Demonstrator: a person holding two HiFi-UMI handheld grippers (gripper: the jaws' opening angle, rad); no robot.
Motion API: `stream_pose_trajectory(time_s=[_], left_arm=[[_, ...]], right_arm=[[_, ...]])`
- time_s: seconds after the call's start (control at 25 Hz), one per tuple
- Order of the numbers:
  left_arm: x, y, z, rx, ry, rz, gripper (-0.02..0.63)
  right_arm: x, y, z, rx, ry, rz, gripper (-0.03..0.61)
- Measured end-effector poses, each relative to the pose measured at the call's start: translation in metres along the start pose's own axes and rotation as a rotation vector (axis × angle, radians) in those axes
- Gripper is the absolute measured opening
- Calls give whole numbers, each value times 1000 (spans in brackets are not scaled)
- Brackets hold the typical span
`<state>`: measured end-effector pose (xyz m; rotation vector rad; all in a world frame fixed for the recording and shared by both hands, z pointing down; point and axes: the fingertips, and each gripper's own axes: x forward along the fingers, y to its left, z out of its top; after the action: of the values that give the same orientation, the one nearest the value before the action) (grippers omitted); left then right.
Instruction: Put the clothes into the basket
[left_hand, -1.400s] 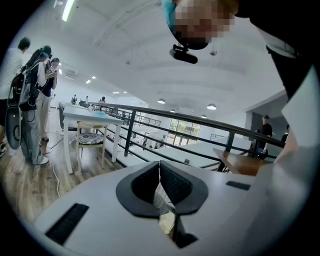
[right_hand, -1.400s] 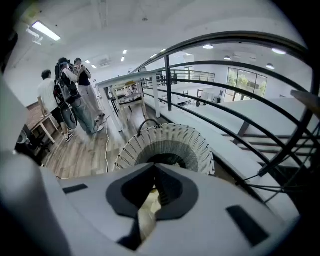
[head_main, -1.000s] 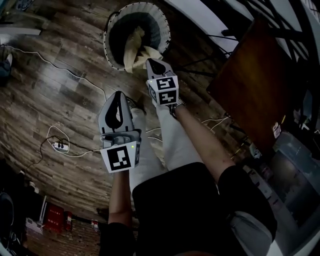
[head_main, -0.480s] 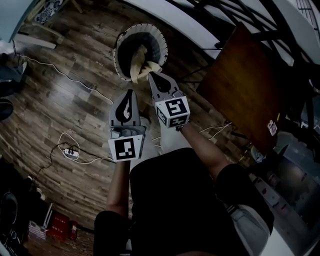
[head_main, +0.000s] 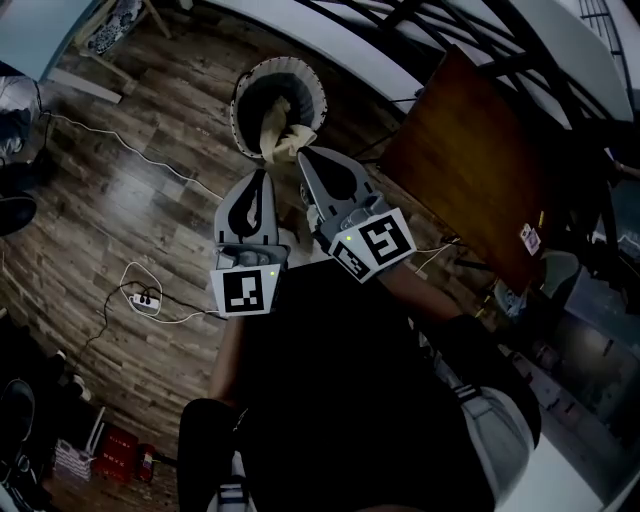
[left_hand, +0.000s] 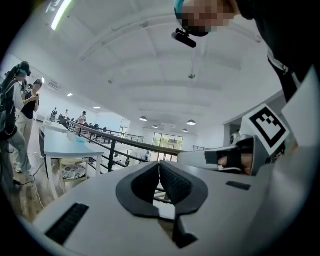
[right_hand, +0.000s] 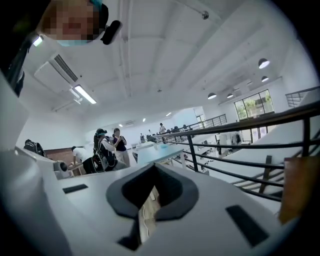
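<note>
The round white basket (head_main: 240, 95) stands on the dark wooden floor (head_main: 130, 200), and a cream cloth (head_main: 276, 128) lies inside it, one fold draped over the near rim. In the head view both tools are held side by side above the floor, in front of the person's dark top, pointing toward the basket. The left hand-held gripper (head_main: 262, 178) is closed with nothing in it: in its own view the black ribbed pads (left_hand: 175, 182) meet at the tip and only the room shows beyond them. The right hand-held gripper (head_main: 303, 157) is closed and empty as well; its dark pads (right_hand: 172, 192) touch, and through the slot beneath them a strip of floor shows. A brown wooden tabletop (head_main: 470, 170) stands to the right of the basket, and a white power strip (head_main: 146, 298) with its cable lies on the floor to the left.
</note>
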<state>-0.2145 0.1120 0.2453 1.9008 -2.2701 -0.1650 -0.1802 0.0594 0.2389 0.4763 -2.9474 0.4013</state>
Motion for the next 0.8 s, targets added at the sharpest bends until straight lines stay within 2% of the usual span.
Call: stream_pose_trajectory(time_s=[0.2,0.32,0.56,0.8], left_arm=[[-7,-25,18,73,-10,-90,14],[-13,-34,29,104,-15,-111,14],[-24,-30,53,56,-54,-58,14],[-26,-41,64,96,-82,-42,14]], right_arm=[[-15,21,27,-29,-30,20,9],[-20,28,38,-66,-41,30,9],[-26,43,71,-126,-125,51,9],[-33,51,75,-127,-131,111,9]])
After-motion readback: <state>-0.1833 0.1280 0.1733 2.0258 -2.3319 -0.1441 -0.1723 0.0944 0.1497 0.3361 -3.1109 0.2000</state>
